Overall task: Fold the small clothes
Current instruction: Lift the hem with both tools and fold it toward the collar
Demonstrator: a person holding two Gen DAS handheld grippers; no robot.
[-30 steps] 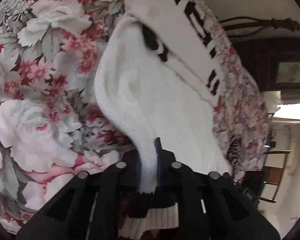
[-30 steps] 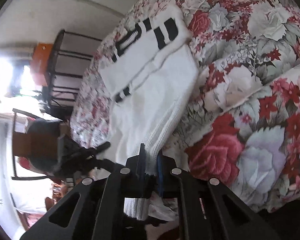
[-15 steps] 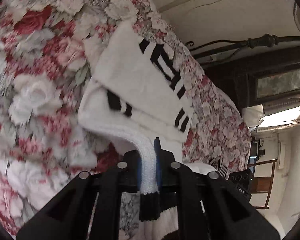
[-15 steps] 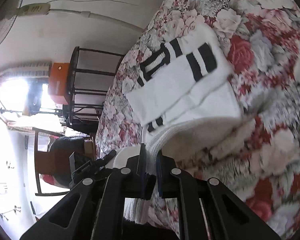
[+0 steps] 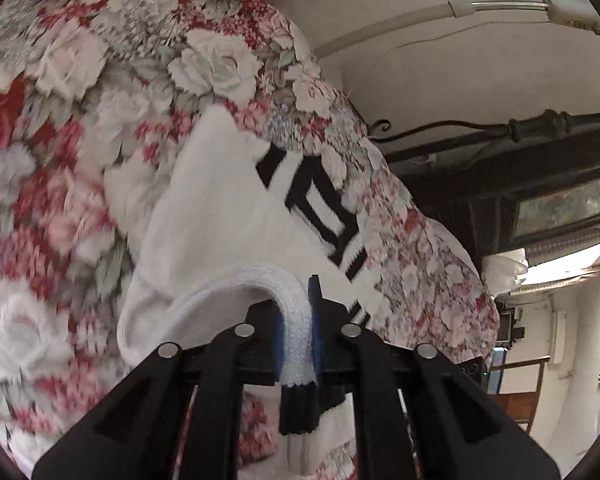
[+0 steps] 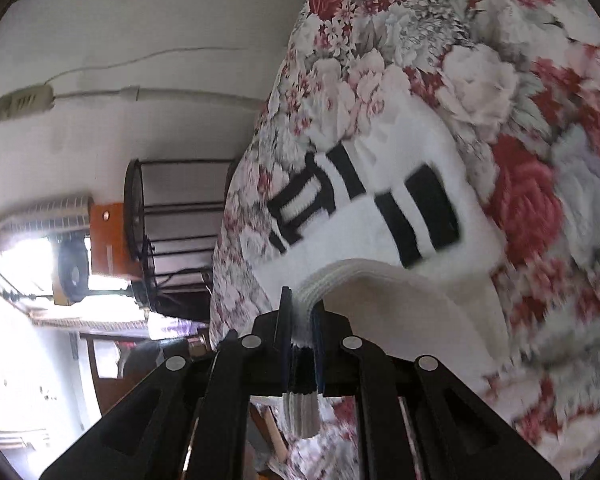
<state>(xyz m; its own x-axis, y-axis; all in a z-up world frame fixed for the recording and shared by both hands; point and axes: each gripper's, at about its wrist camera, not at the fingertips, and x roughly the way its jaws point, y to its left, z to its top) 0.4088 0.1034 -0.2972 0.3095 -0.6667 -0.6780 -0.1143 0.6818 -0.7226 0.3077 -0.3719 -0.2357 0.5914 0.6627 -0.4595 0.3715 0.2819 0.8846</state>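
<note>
A white sock with black stripes (image 5: 236, 216) lies on the floral bedspread (image 5: 60, 120). My left gripper (image 5: 297, 320) is shut on the ribbed white cuff edge, which arches up out of the blue pads and hangs back behind them with a black band. The sock's near part is doubled over toward the striped far end. In the right wrist view the same white sock (image 6: 380, 216) shows its black stripes ahead, and my right gripper (image 6: 300, 320) is shut on another part of the ribbed edge, lifted over the lower layer.
The bed's edge (image 5: 440, 280) drops off to the right in the left wrist view, beside a dark iron bed frame (image 5: 520, 128) and a cream wall. In the right wrist view a black wire stand (image 6: 172, 236) and an orange box (image 6: 108, 236) stand beyond the bed's left edge.
Both grippers carried the sock's held edge forward toward the striped end, so the sock now folds over itself. The long white body visible before has shortened under the raised edge.
</note>
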